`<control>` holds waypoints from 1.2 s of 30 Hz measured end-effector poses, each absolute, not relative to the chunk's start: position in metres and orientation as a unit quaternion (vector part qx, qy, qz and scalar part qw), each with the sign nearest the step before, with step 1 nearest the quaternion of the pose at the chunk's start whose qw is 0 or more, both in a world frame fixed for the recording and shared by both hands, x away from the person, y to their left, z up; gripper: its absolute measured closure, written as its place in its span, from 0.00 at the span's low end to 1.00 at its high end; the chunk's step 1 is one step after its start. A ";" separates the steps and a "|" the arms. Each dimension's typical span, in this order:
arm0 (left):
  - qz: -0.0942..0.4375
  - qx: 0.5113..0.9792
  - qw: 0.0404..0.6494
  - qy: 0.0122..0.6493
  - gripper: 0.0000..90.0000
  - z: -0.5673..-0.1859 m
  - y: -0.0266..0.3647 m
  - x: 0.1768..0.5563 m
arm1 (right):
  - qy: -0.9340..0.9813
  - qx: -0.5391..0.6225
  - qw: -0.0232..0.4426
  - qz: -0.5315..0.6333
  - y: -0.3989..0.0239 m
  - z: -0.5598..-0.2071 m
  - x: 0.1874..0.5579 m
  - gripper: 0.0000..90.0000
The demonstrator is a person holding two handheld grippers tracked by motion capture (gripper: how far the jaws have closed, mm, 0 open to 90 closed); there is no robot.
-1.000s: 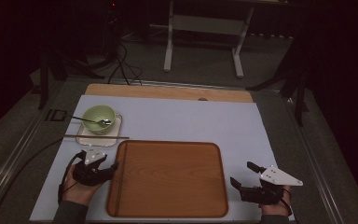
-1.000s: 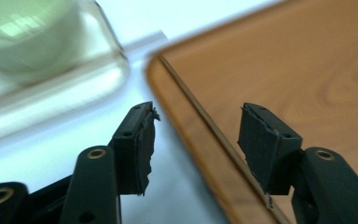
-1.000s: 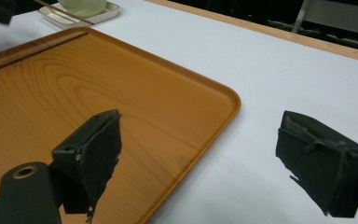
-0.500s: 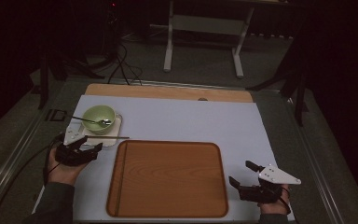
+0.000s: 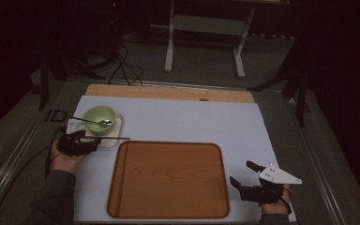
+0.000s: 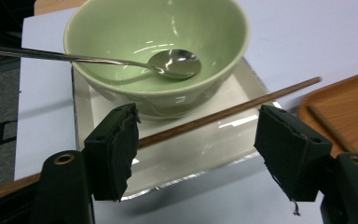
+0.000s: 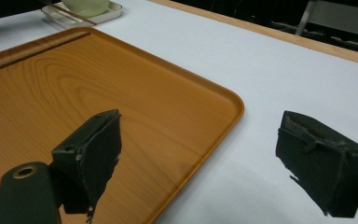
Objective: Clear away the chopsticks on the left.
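Observation:
A pale green bowl [image 5: 99, 117] [image 6: 121, 28] holds a metal spoon [image 5: 104, 123] [image 6: 175, 63] and stands on a square white plate [image 5: 117, 129] [image 6: 191, 149] at the table's left. A thin wooden stick [image 5: 116, 138] [image 6: 223, 114] lies across the plate's near side. My left gripper [image 5: 90, 142] [image 6: 198, 126] is open just in front of the plate, its jaws on either side of the stick's middle without touching it. My right gripper [image 5: 240, 172] [image 7: 200, 140] is open and empty over the right front corner of a wooden tray [image 5: 168, 180] [image 7: 74, 93].
The tray lies on a white mat [image 5: 201, 122] that covers a wooden table. Its right edge [image 6: 349, 107] lies close to the stick's tip. Far off in the right gripper view are the bowl [image 7: 86, 5] and plate [image 7: 112, 10]. A metal stand [image 5: 204, 23] is on the floor behind.
My left gripper has moved away from the tray's left edge, leftward and farther out, up to the plate. The right gripper has hardly shifted.

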State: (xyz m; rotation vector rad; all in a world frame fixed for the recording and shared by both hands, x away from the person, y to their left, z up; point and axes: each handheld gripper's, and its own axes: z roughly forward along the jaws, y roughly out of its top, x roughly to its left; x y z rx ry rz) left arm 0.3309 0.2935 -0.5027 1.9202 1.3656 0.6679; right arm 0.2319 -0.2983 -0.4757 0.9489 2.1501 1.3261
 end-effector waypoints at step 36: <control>0.264 0.777 0.276 0.501 0.58 -0.522 0.285 0.342 | 0.778 0.344 0.216 0.479 -0.298 -0.476 0.233 0.15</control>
